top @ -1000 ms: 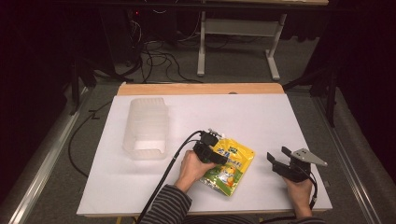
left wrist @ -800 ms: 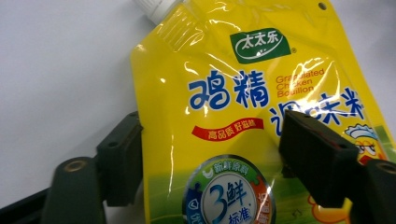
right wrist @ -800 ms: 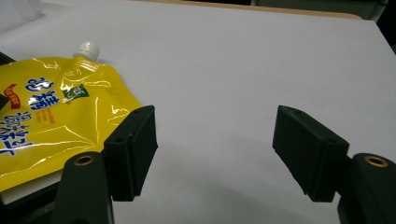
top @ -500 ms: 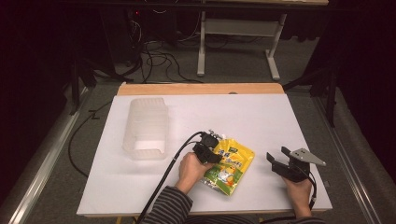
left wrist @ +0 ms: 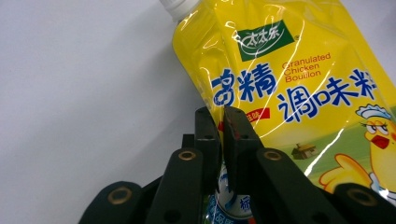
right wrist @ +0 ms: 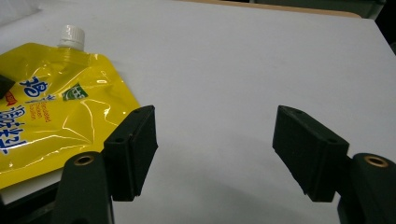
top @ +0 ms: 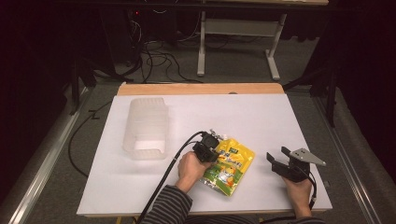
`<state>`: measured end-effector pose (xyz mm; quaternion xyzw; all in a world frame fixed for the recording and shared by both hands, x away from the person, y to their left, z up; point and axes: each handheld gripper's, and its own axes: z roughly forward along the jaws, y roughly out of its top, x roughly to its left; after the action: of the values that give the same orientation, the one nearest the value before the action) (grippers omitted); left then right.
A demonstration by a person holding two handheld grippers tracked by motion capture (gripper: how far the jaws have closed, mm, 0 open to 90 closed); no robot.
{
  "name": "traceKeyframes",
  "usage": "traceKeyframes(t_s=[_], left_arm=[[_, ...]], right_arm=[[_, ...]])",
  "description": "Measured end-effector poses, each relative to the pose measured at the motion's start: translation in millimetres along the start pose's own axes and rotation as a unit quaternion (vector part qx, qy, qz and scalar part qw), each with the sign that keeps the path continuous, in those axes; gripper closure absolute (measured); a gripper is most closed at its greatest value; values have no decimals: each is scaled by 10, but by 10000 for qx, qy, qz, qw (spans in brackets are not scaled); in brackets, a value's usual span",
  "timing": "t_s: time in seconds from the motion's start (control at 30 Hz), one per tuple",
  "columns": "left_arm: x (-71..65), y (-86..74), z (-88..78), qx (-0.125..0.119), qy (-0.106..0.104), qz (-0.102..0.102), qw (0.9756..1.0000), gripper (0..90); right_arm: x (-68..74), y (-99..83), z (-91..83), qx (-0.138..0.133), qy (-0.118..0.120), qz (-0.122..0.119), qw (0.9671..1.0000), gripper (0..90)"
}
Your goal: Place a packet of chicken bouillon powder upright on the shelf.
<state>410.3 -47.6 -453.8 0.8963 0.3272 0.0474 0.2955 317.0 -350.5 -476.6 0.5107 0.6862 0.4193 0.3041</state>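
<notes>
A yellow chicken-bouillon pouch with a white screw cap lies flat on the white table, near the front middle. My left gripper sits at the pouch's left edge. In the left gripper view its jaws are shut on that edge of the pouch, with the left gripper pinching the foil below the blue lettering. My right gripper rests to the right of the pouch, apart from it. In the right gripper view the right gripper stands wide open over bare table, with the pouch off to its left.
A translucent plastic container lies on the table's left half, behind and left of my left hand. The left gripper's black cable trails toward the front edge. A wooden strip borders the far edge; floor cables and a stand lie beyond.
</notes>
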Motion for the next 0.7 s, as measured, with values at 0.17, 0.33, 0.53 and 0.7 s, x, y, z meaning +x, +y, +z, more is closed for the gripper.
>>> traceKeyframes(t_s=[0.17, 0.33, 0.53, 0.7], left_arm=[[-5, 0, -47, -116, -39, 60, 9999, 877], [8, 14, -183, -375, -236, 43, 9990, 882], [-18, 15, -357, -573, -323, 109, 9978, 887], [-34, 19, -500, -777, -473, 137, 9958, 889]], right_arm=[[0, 0, -1, 4, -5, 21, 10000, 311], [0, 0, -2, 7, -4, 45, 10000, 311], [-1, 0, -4, 4, -2, 52, 10000, 312], [-2, -1, -6, -11, -9, 52, 10000, 312]])
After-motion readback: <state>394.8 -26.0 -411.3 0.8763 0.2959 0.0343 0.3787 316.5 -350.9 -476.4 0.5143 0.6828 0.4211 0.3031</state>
